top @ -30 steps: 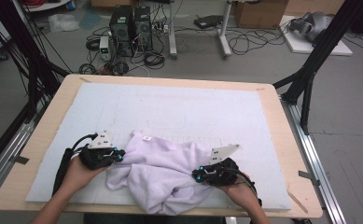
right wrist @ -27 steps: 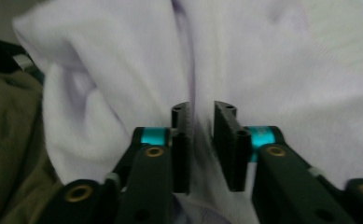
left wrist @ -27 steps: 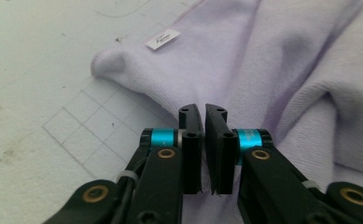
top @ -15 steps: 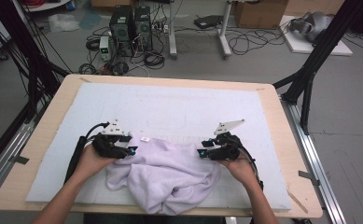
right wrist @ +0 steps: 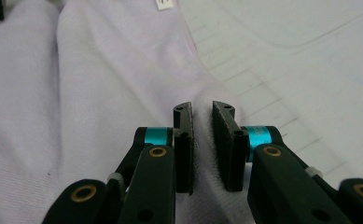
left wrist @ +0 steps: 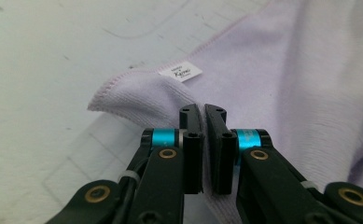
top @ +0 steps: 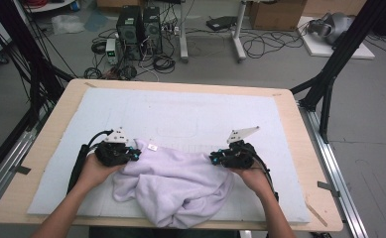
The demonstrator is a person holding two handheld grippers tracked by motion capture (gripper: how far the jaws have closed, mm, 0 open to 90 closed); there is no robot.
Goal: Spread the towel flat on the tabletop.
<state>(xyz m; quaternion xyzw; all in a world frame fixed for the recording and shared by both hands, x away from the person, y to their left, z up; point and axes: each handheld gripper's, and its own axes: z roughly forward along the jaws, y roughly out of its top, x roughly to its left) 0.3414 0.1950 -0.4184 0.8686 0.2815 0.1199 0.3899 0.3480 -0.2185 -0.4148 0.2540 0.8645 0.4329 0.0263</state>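
L gripper (top: 133, 154) sits at the left end of the lavender towel (top: 175, 183), jaws just closed again and now clamped on the towel's hem. Left gripper view: pads nearly together w/ a thin fold of cloth (left wrist: 263, 84) pinched between them, and the corner flops over just ahead of the tips. Same view also shows the white care label (left wrist: 181, 73) close to that corner, print too small to read; in the high view it's just a white speck (top: 154, 147).

Towel is bunched, long axis running left-right across the near half of the pale foam mat (top: 190, 109), far edge pulled roughly straight between the two grippers, bulk sagging toward the person and the near mat edge.

R gripper (top: 215, 159) at the right end, jaws also just closing, pinching a ridge of towel (right wrist: 76, 93). Right gripper view: wider gap than the L, filled by fuzzy cloth, w/ mat (right wrist: 310, 56) off to its right.
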